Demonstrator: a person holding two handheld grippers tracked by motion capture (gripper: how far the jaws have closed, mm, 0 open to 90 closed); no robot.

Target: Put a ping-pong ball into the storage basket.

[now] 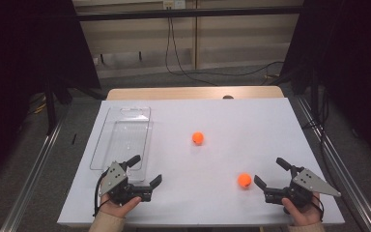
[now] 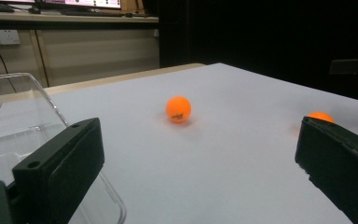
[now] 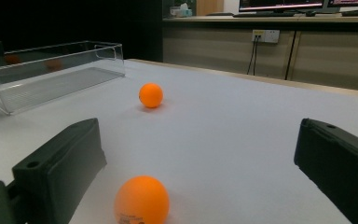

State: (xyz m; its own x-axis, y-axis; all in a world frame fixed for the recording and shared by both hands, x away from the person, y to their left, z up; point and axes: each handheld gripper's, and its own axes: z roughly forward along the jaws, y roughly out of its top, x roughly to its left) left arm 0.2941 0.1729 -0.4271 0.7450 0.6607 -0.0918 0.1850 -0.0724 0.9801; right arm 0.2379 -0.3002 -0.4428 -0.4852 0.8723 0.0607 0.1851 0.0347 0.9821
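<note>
Two orange balls on the white table, both my grippers low at the near edge, jaws spread and holding nothing.

Right gripper (image 1: 270,173) rests on the near right of the table (image 1: 251,121), jaws apart; near ball (image 1: 244,180) sits just beside the tip of its nearer jaw, and the right gripper view shows it low between the jaws (image 3: 141,199), not touched by either. Far ball (image 1: 198,138) lies near the table's middle, well apart from both grippers and from the near ball. Left gripper (image 1: 145,171) is at the near left, jaws apart, one jaw over the near end of the clear plastic tray (image 1: 125,130), which lies lengthwise along the left side. From the left gripper view the far ball (image 2: 178,109) shows between my jaws, farther off on the table.
</note>
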